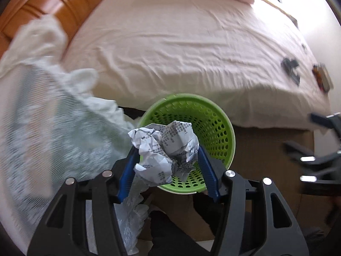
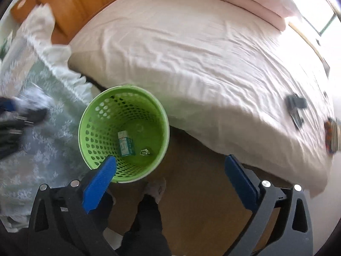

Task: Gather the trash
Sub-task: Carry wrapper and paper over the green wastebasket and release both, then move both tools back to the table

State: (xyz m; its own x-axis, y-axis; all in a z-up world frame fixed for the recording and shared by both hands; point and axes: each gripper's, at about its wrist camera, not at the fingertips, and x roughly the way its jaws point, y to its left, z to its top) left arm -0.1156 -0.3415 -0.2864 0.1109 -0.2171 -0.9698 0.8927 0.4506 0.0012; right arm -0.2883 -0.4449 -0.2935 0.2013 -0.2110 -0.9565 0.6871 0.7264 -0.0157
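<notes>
A crumpled ball of printed paper (image 1: pixel 164 149) sits between the blue pads of my left gripper (image 1: pixel 167 150), which is shut on it. It hangs just above the near rim of a green perforated waste basket (image 1: pixel 213 111) standing on the floor by the bed. In the right wrist view the basket (image 2: pixel 89 111) holds a small printed box (image 2: pixel 125 143) and a foil scrap (image 2: pixel 146 152). My right gripper (image 2: pixel 170 159) stands wide open with nothing between its pads, its left pad over the basket's near rim. The left gripper (image 2: pixel 12 111) shows blurred at the left edge.
A bed with a wrinkled pale sheet (image 2: pixel 202 64) lies behind the basket, with dark small items (image 2: pixel 296 106) and a colourful packet (image 2: pixel 330 136) near its right end. A lace cloth (image 2: pixel 42 132) hangs left of the basket. A person's leg and slippered foot (image 2: pixel 154 187) stand on the brown floor.
</notes>
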